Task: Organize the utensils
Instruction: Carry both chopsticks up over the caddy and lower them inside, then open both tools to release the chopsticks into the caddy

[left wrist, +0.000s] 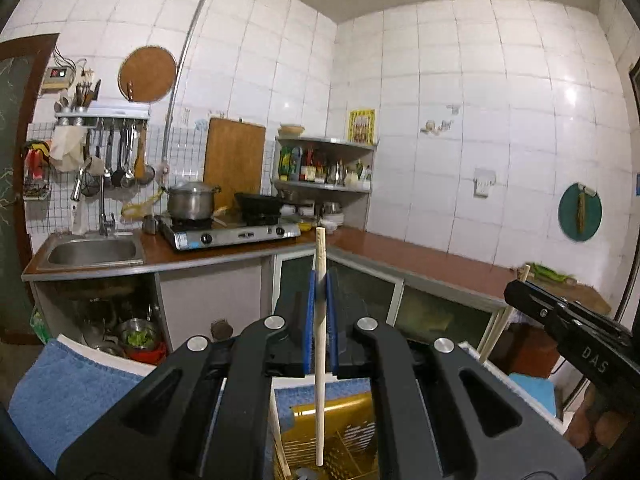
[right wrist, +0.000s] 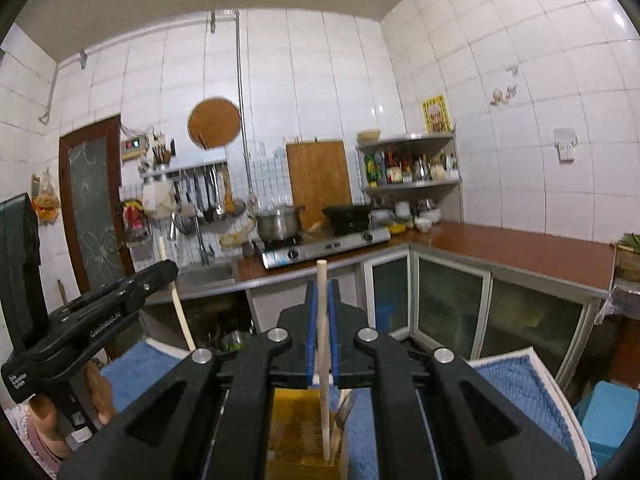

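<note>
Chopsticks, light, stiff and slippery: the left gripper (left wrist: 320,284) pinches one chopstick (left wrist: 320,360) mid-shaft and the right gripper (right wrist: 321,312) another (right wrist: 324,360), both upright above the near yellow utensil basket (left wrist: 352,432).

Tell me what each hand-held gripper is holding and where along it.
Each clamps one wooden chopstick upright. The left hand-held gripper grips its chopstick near the upper end; the right hand-held gripper does likewise with its chopstick.

Below the left fingers, the yellow holder (left wrist: 344,432) is cut off by the edge. Behind the right fingers, perhaps spoons (right wrist: 345,410), mostly hidden.
</note>
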